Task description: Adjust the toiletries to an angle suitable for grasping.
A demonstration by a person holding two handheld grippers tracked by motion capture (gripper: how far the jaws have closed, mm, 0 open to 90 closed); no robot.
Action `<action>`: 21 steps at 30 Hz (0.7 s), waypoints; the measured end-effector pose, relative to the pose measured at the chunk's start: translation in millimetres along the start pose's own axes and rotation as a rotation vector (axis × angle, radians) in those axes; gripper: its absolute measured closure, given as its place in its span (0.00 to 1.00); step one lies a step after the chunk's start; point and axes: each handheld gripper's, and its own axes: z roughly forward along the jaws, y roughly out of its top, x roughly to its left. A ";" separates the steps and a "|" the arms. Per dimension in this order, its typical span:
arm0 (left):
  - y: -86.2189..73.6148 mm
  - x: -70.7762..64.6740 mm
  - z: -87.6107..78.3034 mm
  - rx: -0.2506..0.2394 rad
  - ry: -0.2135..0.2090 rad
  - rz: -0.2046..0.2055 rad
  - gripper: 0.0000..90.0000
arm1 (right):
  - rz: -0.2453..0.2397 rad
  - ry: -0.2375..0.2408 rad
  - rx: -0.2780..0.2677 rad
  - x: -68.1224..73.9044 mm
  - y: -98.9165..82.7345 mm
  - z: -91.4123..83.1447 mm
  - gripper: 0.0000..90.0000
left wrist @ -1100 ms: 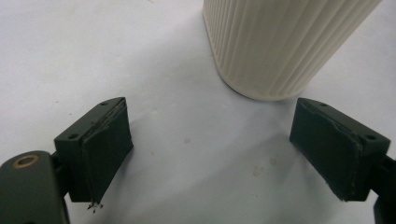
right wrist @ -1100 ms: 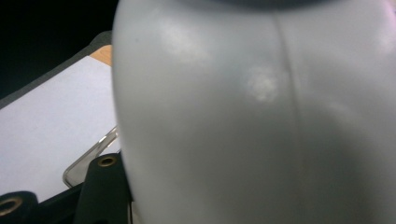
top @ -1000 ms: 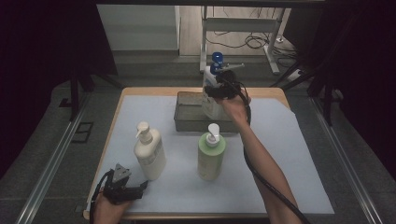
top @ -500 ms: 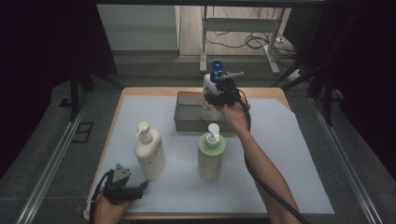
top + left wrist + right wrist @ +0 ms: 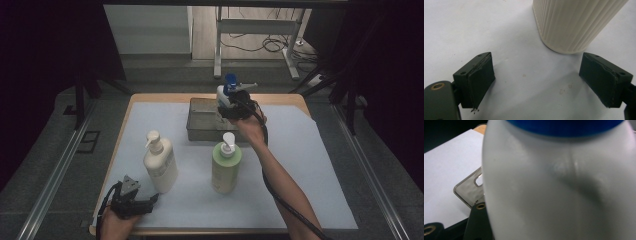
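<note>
Gripping the white bottle point(image 5: 223, 96) in my right gripper point(image 5: 235, 107) over the far grey bin point(image 5: 200, 122); my left gripper point(image 5: 134, 202) rests released near the cream bottle point(image 5: 160, 162).

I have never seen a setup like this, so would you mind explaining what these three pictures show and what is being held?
There is no robot here: a person holds a two-jaw gripper in each hand at a table covered with a white sheet. The high view looks down from above the person's side. The other two pictures come from cameras riding on the grippers, looking along their black jaws.

On the sheet stand a cream pump bottle, a green pump bottle and, farther back, a clear grey tray.

The right gripper holds a white bottle with a blue cap over the tray; in the right gripper view that bottle sits very close to the lens.

The left gripper rests near the table's front edge, jaws open and holding nothing, with the cream bottle's ribbed base just ahead.
</note>
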 end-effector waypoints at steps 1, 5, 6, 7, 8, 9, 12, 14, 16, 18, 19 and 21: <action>0.0 0.0 0.1 -0.001 0.000 0.000 0.14 | 0.000 -0.001 0.003 0.0 -1.1 0.9 0.45; 0.0 0.0 0.1 -0.001 0.000 0.000 0.14 | 0.006 -0.002 0.014 -0.5 -5.8 5.0 0.45; 0.0 0.0 0.1 -0.001 -0.001 0.000 0.14 | 0.010 0.000 0.011 -1.0 -6.0 4.8 0.45; 0.0 0.0 0.1 0.000 -0.001 0.000 0.14 | 0.012 0.002 0.014 -1.5 -5.8 4.5 0.45; 0.0 0.0 0.1 -0.001 -0.001 0.000 0.14 | 0.012 0.004 0.013 -1.7 -5.8 4.5 0.45; 0.0 0.0 0.1 -0.001 0.000 0.000 0.14 | 0.012 0.006 0.013 -2.0 -6.0 4.4 0.44; 0.0 -0.1 0.1 -0.001 0.000 0.000 0.14 | 0.010 0.019 0.026 -4.5 -4.9 4.6 0.43; -0.1 -0.1 0.1 -0.001 0.001 -0.001 0.14 | 0.024 0.025 0.028 -7.6 -4.8 5.6 0.43; -0.1 -0.1 0.1 -0.001 0.001 -0.001 0.14 | 0.017 0.032 0.029 -8.4 -5.6 6.0 0.43; 0.0 -0.1 0.0 0.000 0.001 0.000 0.14 | 0.018 0.033 0.034 -8.6 -7.3 7.5 0.41; 0.0 -0.1 -0.1 0.001 0.001 0.000 0.14 | 0.014 0.036 0.037 -9.7 -8.3 9.0 0.40; 0.0 -0.1 0.1 -0.001 0.000 -0.001 0.14 | 0.023 0.043 0.040 -11.7 -10.7 10.9 0.37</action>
